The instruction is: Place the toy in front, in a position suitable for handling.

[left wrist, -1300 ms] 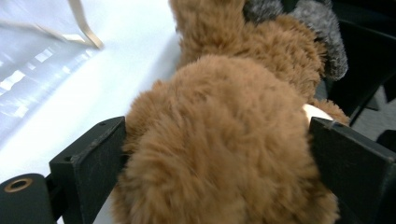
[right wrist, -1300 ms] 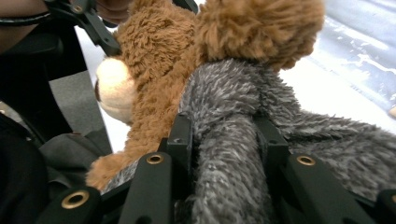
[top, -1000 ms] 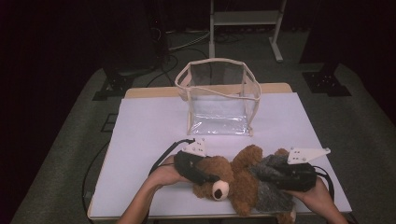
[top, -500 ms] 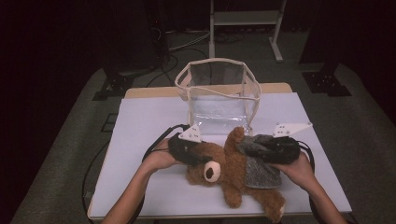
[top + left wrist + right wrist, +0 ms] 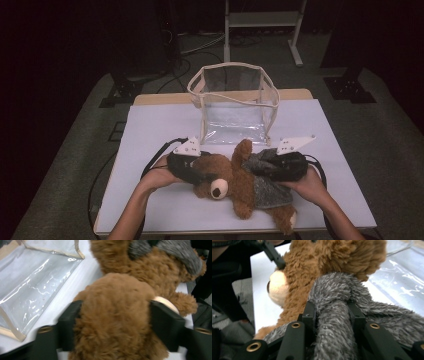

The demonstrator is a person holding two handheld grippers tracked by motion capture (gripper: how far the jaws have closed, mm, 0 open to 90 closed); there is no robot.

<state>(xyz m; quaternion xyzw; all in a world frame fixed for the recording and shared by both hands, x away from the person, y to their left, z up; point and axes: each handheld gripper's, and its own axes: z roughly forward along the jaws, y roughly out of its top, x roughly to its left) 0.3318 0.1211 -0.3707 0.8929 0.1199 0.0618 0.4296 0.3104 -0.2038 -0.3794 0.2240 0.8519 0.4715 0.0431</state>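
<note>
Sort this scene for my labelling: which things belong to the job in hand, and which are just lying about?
In the job:
teddy bear
clear bag
left claw, around the bear's head
right claw, clamped on the grey sleeve

Lying about:
metal stand
floor cables

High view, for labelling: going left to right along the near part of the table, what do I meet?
Left tool on the teddy bear's head → bear's grey vest → right tool clamped on that vest. The clear bag stands farther back, above the middle.
</note>
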